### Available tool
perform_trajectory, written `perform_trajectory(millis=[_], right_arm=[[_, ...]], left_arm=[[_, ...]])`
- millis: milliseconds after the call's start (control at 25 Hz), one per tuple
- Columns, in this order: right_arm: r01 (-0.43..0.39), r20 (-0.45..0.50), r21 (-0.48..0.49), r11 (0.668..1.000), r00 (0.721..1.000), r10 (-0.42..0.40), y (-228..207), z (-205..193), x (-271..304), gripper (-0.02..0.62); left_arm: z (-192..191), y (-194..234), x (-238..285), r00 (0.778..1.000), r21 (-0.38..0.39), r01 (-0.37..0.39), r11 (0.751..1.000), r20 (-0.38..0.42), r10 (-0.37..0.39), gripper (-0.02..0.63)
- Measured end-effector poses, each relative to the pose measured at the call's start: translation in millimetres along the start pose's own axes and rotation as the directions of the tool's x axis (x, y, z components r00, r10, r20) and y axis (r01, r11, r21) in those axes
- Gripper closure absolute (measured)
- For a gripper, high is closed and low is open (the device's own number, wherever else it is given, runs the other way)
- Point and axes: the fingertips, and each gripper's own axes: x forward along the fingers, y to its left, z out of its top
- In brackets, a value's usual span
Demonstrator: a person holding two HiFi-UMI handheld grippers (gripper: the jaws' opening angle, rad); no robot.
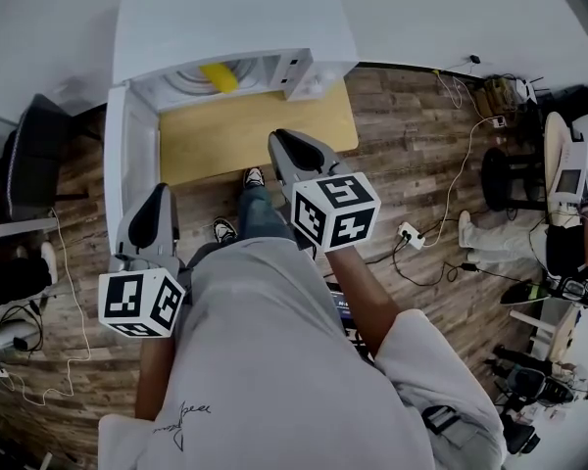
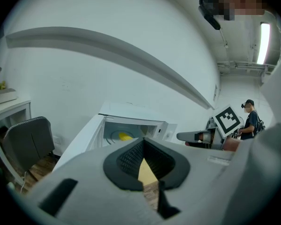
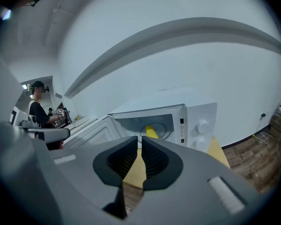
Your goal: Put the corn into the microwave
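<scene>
The yellow corn (image 1: 219, 76) lies on the turntable inside the white microwave (image 1: 235, 18), whose door (image 1: 127, 164) hangs wide open to the left. It also shows as corn (image 2: 125, 136) in the left gripper view and corn (image 3: 151, 131) in the right gripper view. My right gripper (image 1: 279, 137) hovers over the wooden table (image 1: 206, 145) in front of the cavity, its jaws a narrow slit apart with nothing between them (image 3: 140, 142). My left gripper (image 1: 160, 192) is lower left beside the door, tips together and empty (image 2: 141, 142).
A dark chair (image 1: 34, 160) stands left of the open door. Cables and a power strip (image 1: 409, 233) lie on the wood floor to the right. A black stool (image 1: 505, 179) and a seated person (image 1: 568, 233) are at the far right.
</scene>
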Motion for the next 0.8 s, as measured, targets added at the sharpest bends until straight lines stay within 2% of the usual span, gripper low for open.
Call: perform_trajectory(millis=[400, 800], right_arm=[[0.032, -0.002, 0.014, 0.999, 0.999, -0.032, -3, -6, -17, 0.581], [0.061, -0.018, -0.027, 0.998, 0.998, -0.062, 4, -16, -29, 0.584]], left_arm=[[-3, 13, -2, 1.000, -0.012, -0.022, 1.000, -0.010, 0.022, 0.618], [-7, 27, -4, 0.999, -0.005, -0.025, 1.000, -0.029, 0.025, 0.618]])
